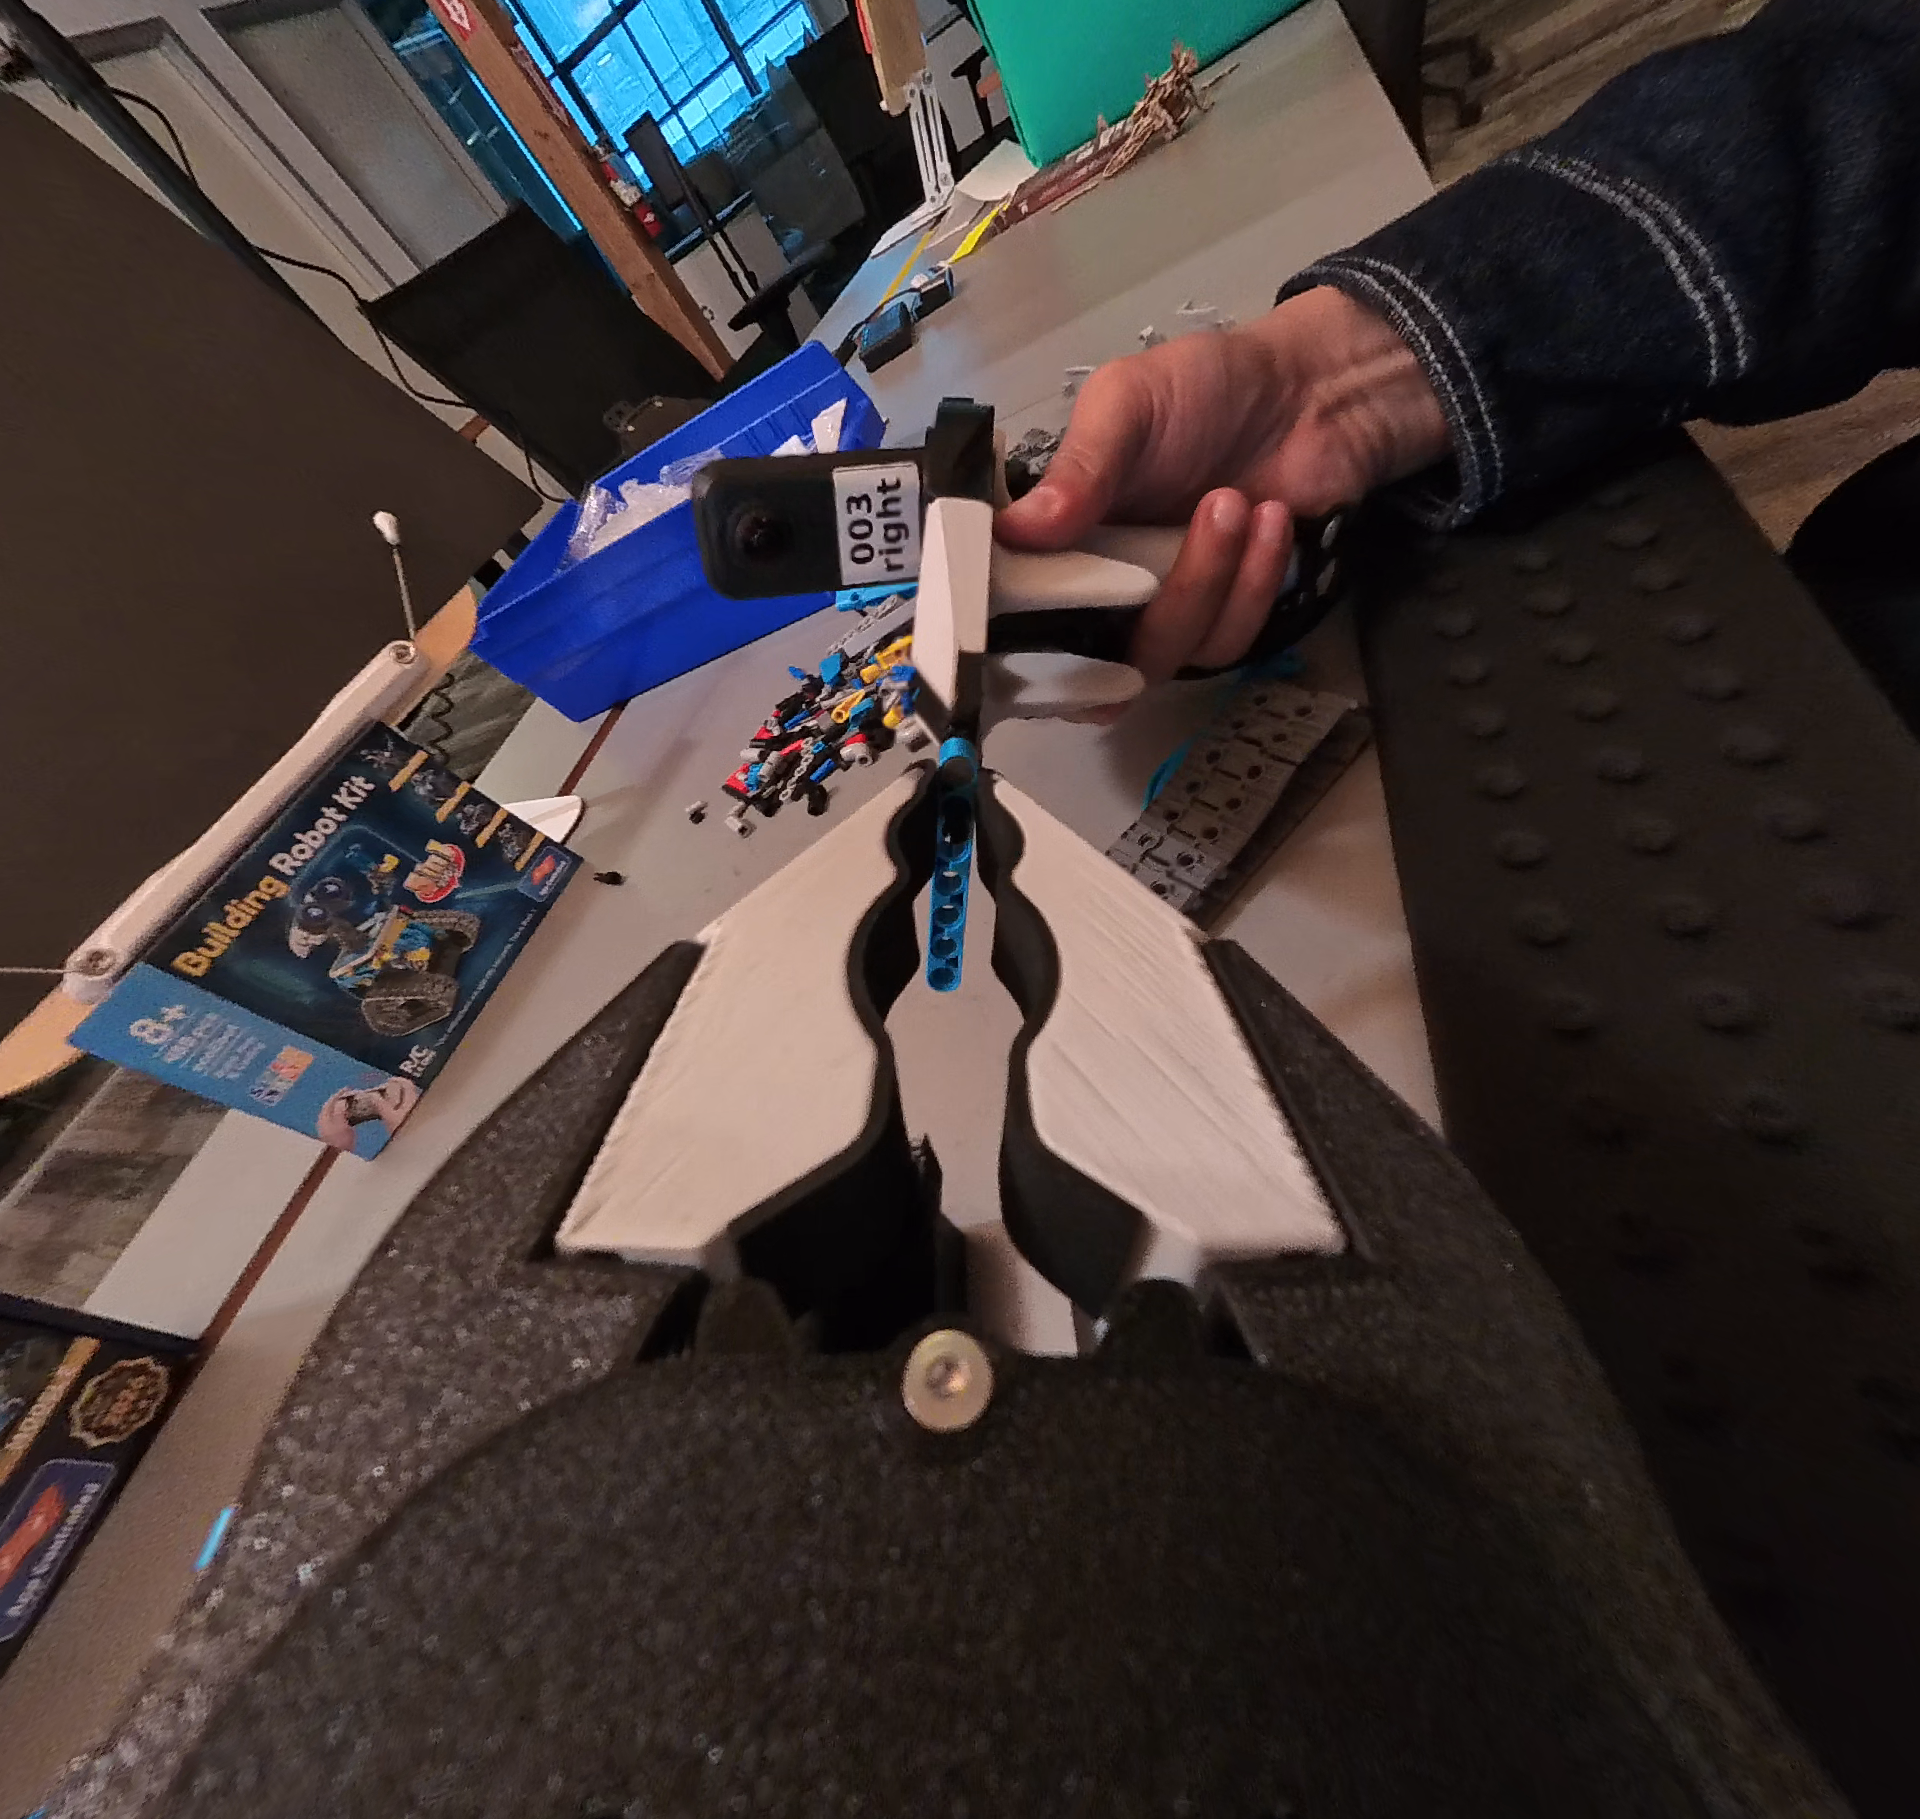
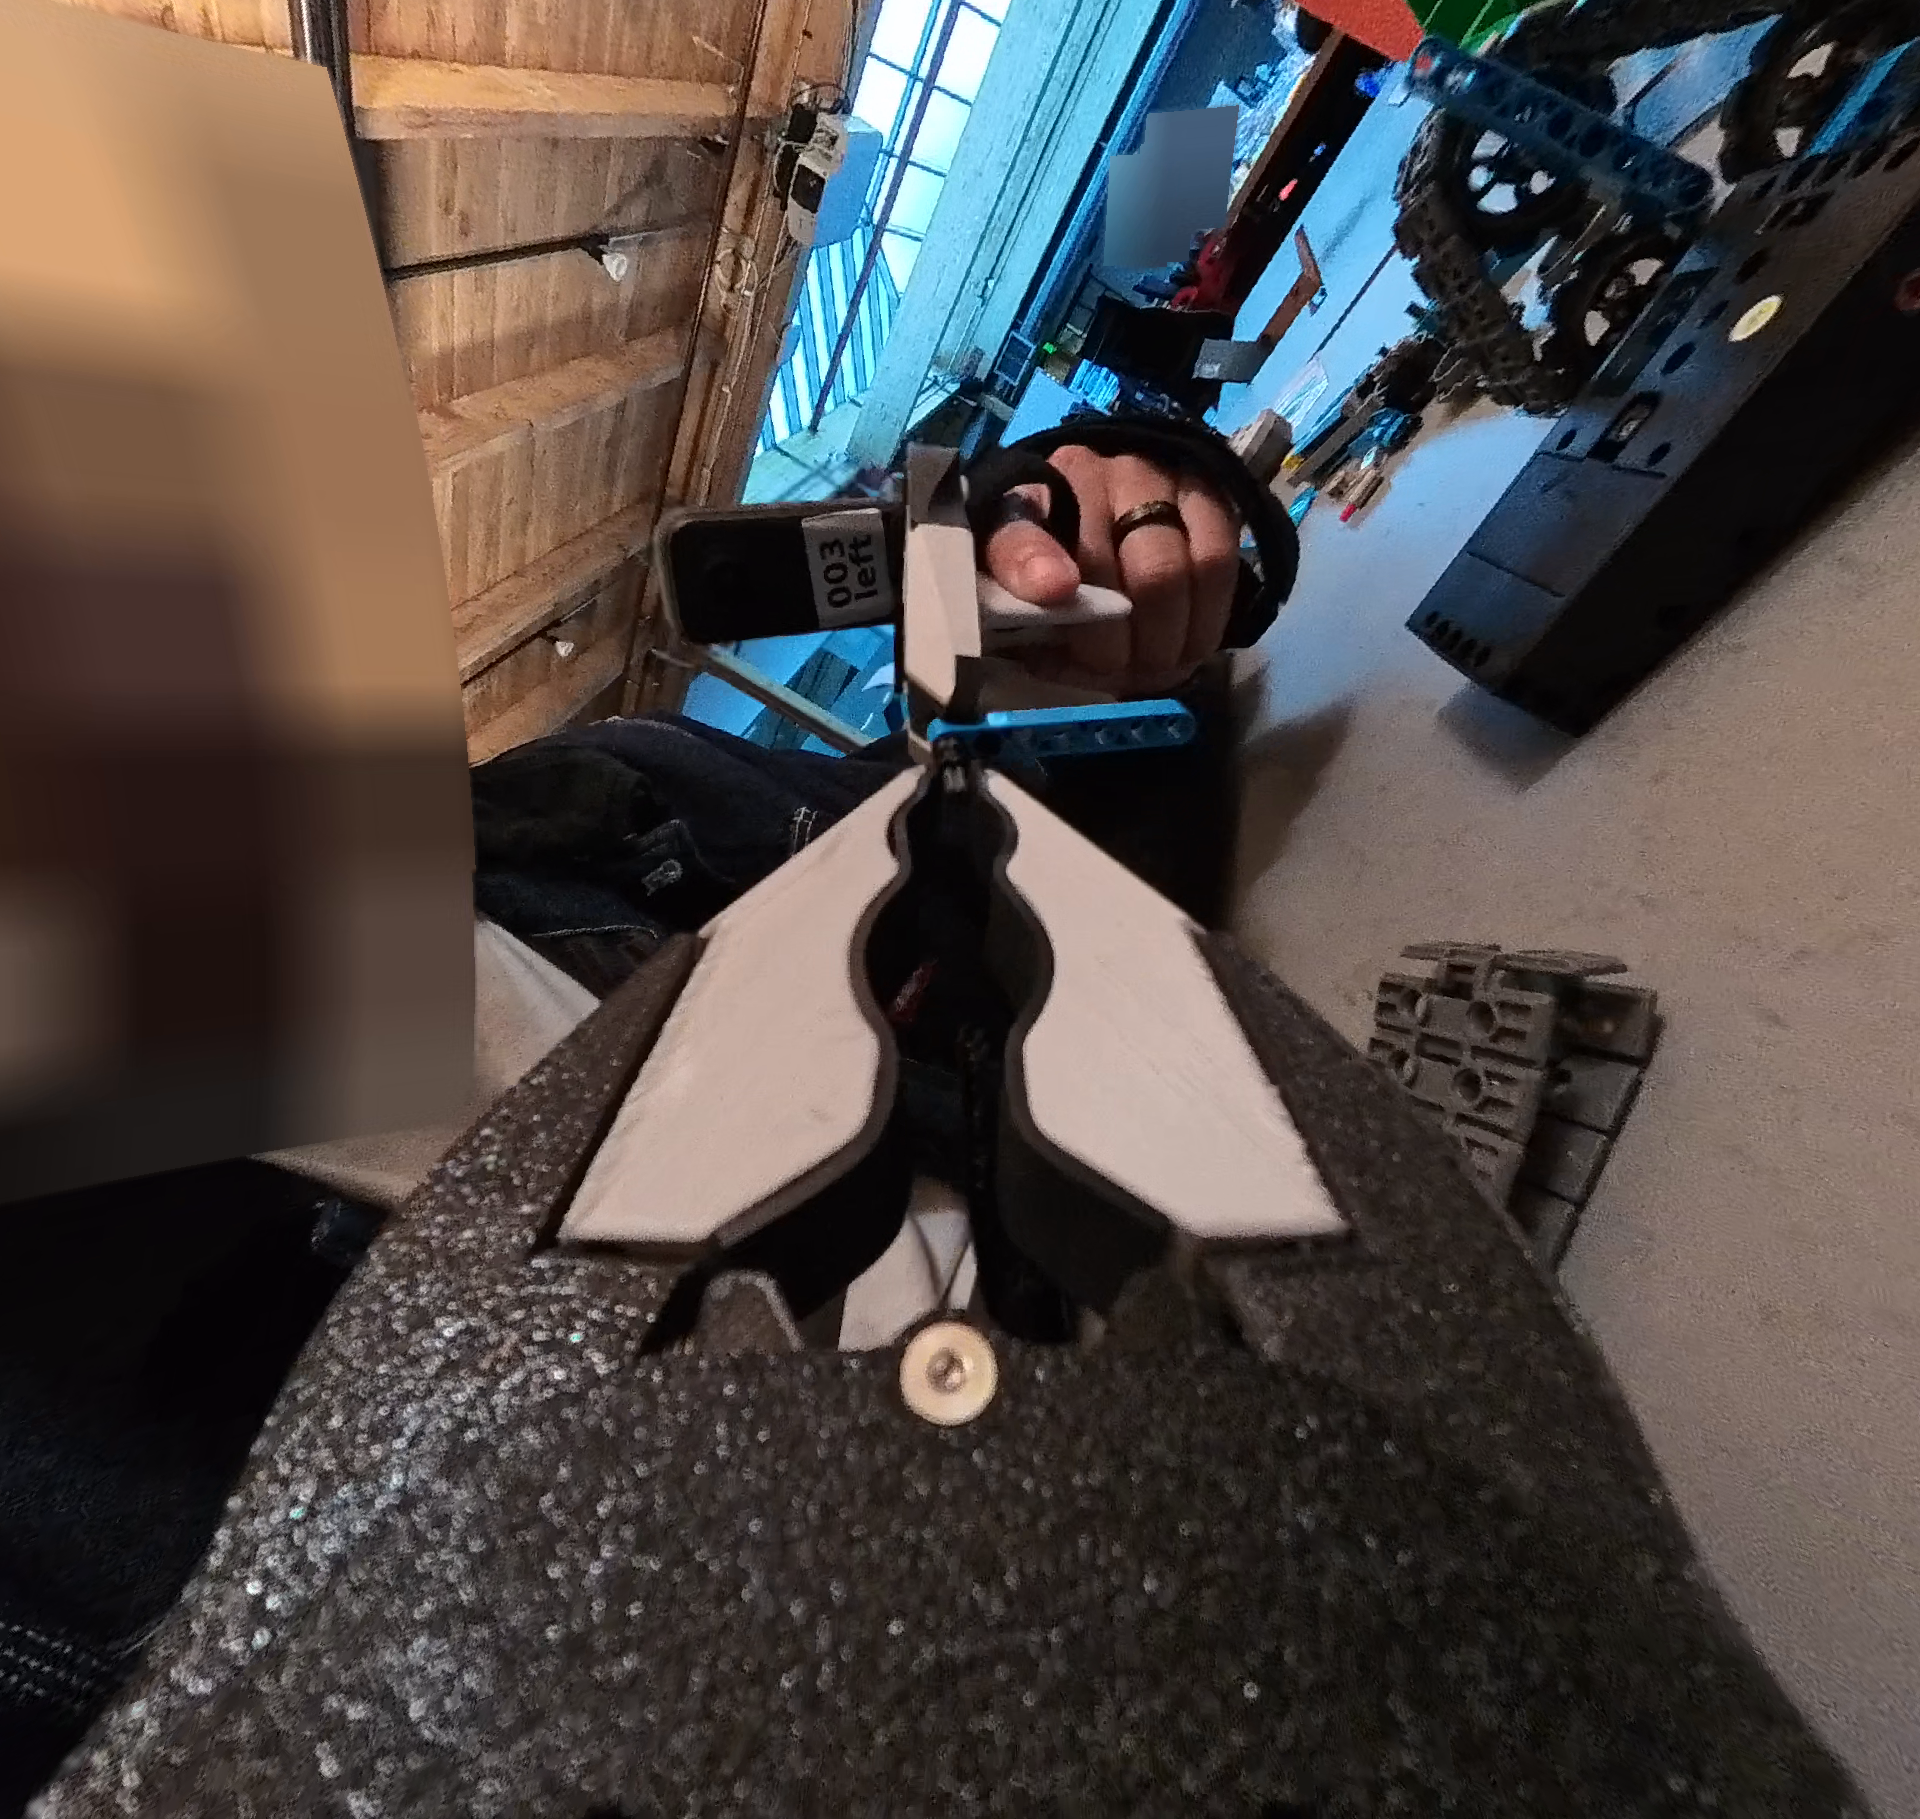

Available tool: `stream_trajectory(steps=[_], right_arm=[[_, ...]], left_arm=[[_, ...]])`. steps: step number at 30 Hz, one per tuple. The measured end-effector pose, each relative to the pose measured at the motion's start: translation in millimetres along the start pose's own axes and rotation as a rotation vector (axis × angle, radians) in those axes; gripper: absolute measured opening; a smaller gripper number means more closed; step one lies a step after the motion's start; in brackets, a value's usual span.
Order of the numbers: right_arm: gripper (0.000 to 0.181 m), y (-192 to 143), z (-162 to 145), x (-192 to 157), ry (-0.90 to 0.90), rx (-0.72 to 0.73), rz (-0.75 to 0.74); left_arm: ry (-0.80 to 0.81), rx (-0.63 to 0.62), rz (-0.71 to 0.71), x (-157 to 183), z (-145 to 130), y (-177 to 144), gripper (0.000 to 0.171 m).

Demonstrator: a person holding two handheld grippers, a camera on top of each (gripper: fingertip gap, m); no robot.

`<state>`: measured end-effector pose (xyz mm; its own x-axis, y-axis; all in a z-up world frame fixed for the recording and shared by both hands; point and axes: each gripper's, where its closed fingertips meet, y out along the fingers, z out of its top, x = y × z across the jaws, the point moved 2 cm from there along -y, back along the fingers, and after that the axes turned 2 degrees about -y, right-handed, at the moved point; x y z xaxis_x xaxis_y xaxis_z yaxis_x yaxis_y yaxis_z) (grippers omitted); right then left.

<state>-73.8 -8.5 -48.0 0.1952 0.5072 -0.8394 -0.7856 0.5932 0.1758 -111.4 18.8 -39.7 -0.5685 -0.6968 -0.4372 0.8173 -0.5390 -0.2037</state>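
Note:
My left gripper [image 1: 951,782] is shut on one end of a blue perforated beam [image 1: 948,886] and holds it above the table. In the right wrist view the beam [image 2: 1081,725] sticks out sideways from the left gripper [image 2: 930,720], which a hand with a ring holds. My right gripper [image 2: 951,772] is shut at its tips on a small dark piece [image 2: 951,756], tip to tip with the left gripper at the gripped end of the beam. In the left wrist view the right gripper [image 1: 951,715] comes in from above, held by a hand in a dark sleeve.
A pile of small coloured parts [image 1: 831,720], a blue bin [image 1: 665,585] and a kit box [image 1: 322,938] lie on the table. Grey track links [image 2: 1507,1052] lie to the right. A tracked model [image 2: 1621,211] stands on a black block [image 2: 1714,481]. A black dimpled mat [image 1: 1662,938] borders the table. My two grippers' fingertips are within a few centimetres of each other.

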Motion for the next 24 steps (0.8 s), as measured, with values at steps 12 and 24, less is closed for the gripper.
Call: stream_trajectory(steps=[12, 24], right_arm=[[0.004, -217.8, 56.7, 34.9, -0.449, -0.036, -1.385], [0.019, -288.0, 46.0, 29.6, -0.324, 0.023, -1.541]], left_arm=[[-0.207, 0.051, 0.035, -22.4, -9.5, -21.5, 0.006], [-0.334, 0.041, -0.029, -15.7, -13.8, -6.0, 0.006]])
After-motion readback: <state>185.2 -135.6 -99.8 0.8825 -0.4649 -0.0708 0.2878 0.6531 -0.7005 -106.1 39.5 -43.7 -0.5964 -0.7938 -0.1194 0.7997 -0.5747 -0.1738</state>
